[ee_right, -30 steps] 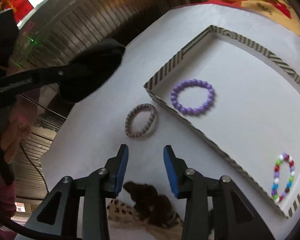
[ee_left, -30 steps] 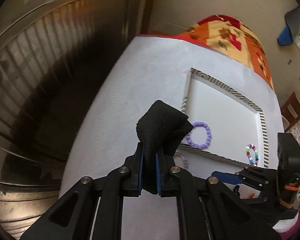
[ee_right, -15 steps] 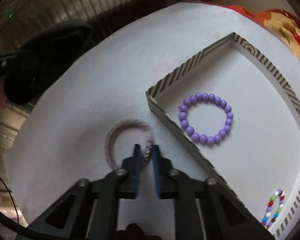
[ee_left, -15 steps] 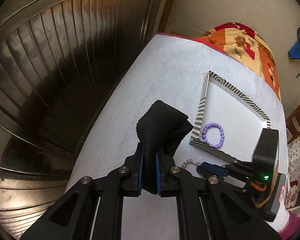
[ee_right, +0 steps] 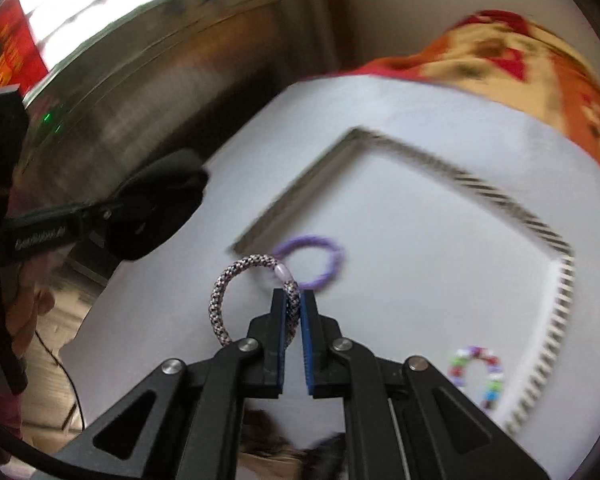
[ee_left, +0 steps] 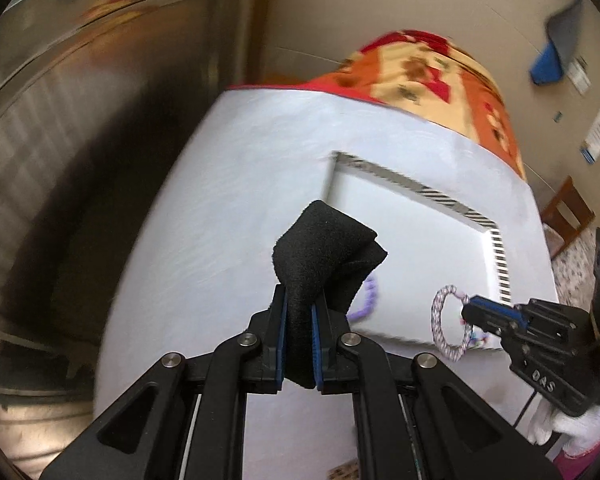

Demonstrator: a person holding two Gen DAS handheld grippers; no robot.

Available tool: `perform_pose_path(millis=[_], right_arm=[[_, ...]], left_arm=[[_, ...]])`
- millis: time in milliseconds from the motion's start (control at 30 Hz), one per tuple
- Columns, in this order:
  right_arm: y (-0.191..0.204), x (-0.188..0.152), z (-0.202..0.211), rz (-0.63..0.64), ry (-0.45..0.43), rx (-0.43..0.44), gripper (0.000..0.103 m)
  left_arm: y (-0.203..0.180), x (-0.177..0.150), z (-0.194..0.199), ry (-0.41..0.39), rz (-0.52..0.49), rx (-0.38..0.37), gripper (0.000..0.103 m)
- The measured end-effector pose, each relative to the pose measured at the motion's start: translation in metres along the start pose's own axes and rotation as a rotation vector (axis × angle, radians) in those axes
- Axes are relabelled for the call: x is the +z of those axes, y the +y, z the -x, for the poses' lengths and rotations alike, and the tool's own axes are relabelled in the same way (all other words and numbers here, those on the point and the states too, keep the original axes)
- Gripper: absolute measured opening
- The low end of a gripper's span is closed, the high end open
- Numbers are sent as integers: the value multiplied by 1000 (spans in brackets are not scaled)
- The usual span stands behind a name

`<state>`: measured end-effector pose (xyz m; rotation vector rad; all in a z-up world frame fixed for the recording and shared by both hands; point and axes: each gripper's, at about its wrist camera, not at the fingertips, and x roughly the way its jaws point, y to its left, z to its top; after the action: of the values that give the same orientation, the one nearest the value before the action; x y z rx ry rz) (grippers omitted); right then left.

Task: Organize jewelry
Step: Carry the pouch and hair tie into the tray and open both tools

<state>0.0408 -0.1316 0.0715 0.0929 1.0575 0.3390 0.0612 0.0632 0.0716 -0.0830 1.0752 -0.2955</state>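
Now the right gripper [ee_right: 293, 300] has its jaws pinched on a speckled cord bracelet [ee_right: 236, 284], the blue pads closed to the width of the cord; they have just closed onto it. The bracelet hangs clear of the white table [ee_right: 172, 304], looping up and left from the pads, a pale oval bead [ee_right: 281, 271] on it just above the grip. In the left wrist view the same bracelet [ee_left: 440, 320] hangs from the right gripper's tip [ee_left: 470, 310] over the near edge of the tray [ee_left: 496, 256] — a shallow white tray with a striped black-and-white rim. Inside the tray, near its left corner, lies a purple bead bracelet [ee_right: 324, 258], blurred in both views; from the left wrist only a part of it [ee_left: 370, 298] shows past the cloth. Toward the tray's near right corner lies a multicoloured bead bracelet [ee_right: 478, 372], just inside the rim. The left gripper [ee_left: 299, 312] is clamped on a folded black cloth [ee_left: 324, 248], pads squeezed tight against it, and holds it above the table to the left of the tray. Beyond the tray's far side a red, orange and yellow patterned cover [ee_left: 440, 68] shows past the table — the table's white sheet lies over it. A white-gloved hand [ee_left: 560, 426] shows under the right gripper.
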Motion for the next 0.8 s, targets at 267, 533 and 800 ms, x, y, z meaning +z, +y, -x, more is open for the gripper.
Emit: perform_pose_path(millis=[267,533,800], right_arm=[[-55,-13,-22,-131,36,-77,7],[-61,-16,-61,-144,86,-64,7],[-51,-15,-93,-128,137,-48,7]], left_arm=[[-55,31,-63,58,-92,0,2],[-58,47,-115,126,-96,30,2],[-51,50,-147,172,-97,32,2]])
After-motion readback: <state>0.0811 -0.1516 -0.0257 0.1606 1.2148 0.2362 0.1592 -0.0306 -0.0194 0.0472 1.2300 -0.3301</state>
